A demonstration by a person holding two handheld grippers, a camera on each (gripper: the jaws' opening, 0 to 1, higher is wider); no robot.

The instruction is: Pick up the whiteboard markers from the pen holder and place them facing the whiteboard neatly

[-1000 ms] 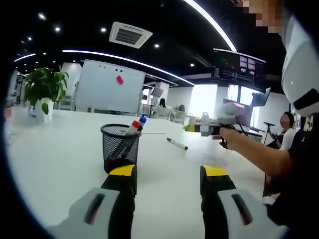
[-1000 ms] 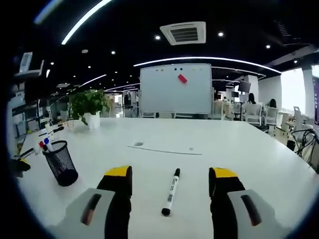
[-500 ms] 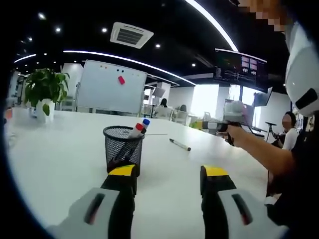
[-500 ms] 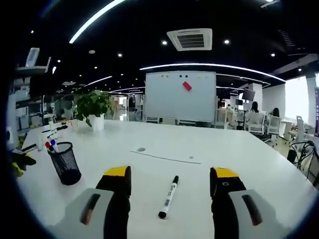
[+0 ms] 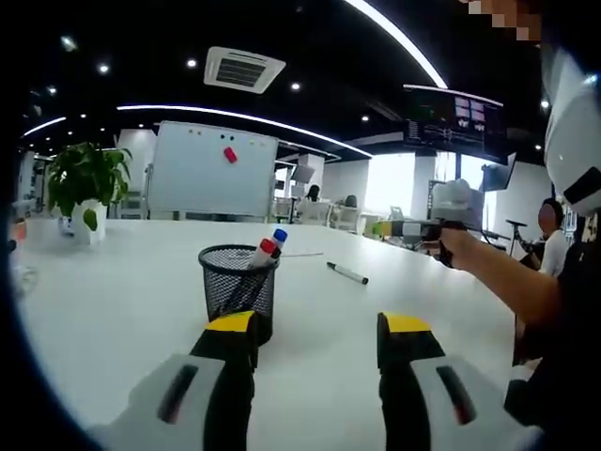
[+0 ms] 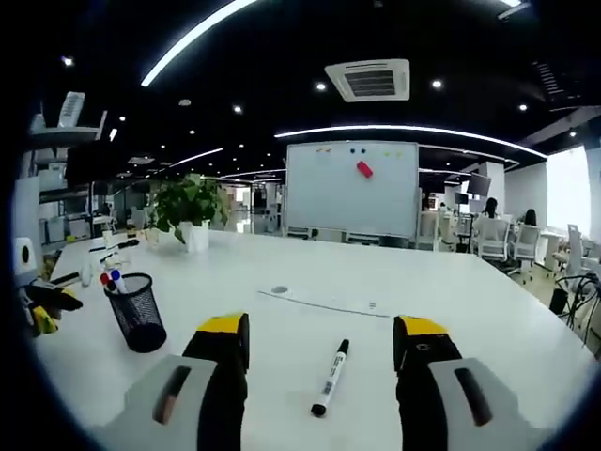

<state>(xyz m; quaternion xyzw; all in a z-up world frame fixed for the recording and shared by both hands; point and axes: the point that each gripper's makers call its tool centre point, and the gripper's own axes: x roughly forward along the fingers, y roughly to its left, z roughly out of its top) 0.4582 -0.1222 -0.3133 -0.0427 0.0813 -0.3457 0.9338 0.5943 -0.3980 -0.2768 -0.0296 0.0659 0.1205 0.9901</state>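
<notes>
While the right gripper (image 6: pixel 319 362), jaws wide and empty, has backed off the laid black marker (image 6: pixel 331 377) at lower centre, the empty, wide left gripper (image 5: pixel 317 352) nears the pen holder (image 5: pixel 238 287).

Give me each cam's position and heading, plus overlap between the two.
Left gripper view: rides the left gripper, facing the black mesh pen holder and white whiteboard; the person's arm holds the right gripper.
Right gripper view: rides the right gripper, over the black-capped white marker, facing the whiteboard.
Shared: white table, pen holder, marker, whiteboard.
</notes>
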